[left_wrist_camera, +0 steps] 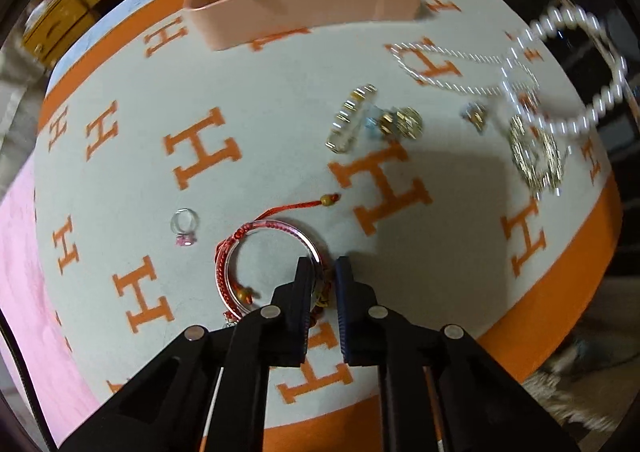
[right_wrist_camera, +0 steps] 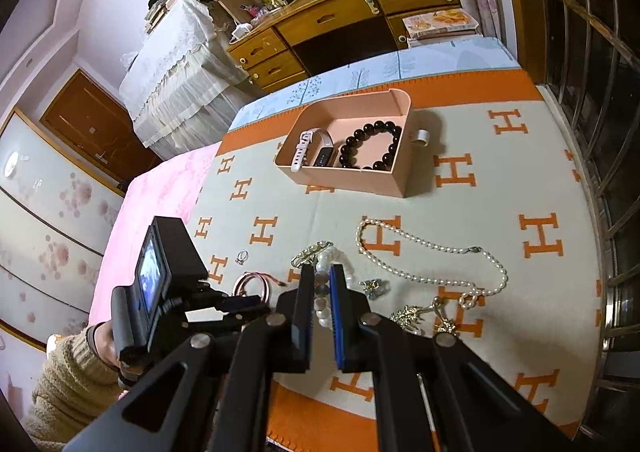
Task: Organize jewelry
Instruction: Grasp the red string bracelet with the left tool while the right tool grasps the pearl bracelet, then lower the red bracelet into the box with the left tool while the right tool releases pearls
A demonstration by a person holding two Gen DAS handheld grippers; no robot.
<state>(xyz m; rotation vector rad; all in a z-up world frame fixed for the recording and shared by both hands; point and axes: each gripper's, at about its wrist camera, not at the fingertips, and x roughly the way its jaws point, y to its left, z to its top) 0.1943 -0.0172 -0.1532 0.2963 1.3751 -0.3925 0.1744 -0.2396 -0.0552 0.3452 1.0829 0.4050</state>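
Right tongs (right_wrist_camera: 320,288) clamp pearl bracelet (right_wrist_camera: 326,272), lifted above blanket (right_wrist_camera: 520,180); light, beads slippery, elastic, so grip across strand. Left tongs (left_wrist_camera: 323,272) narrow over bangle (left_wrist_camera: 240,252)'s rim; contact unclear. Box (right_wrist_camera: 348,180) ahead.

Warm indoor light falls from above, bright on the blanket (left_wrist_camera: 120,180). In the left wrist view a broad soft shadow lies beside the pearl bracelet (left_wrist_camera: 576,68), which is smeared by motion blur, as is the pink box (left_wrist_camera: 304,24) beyond it. The right wrist view is sharp. Both bend strongly toward dark corners.
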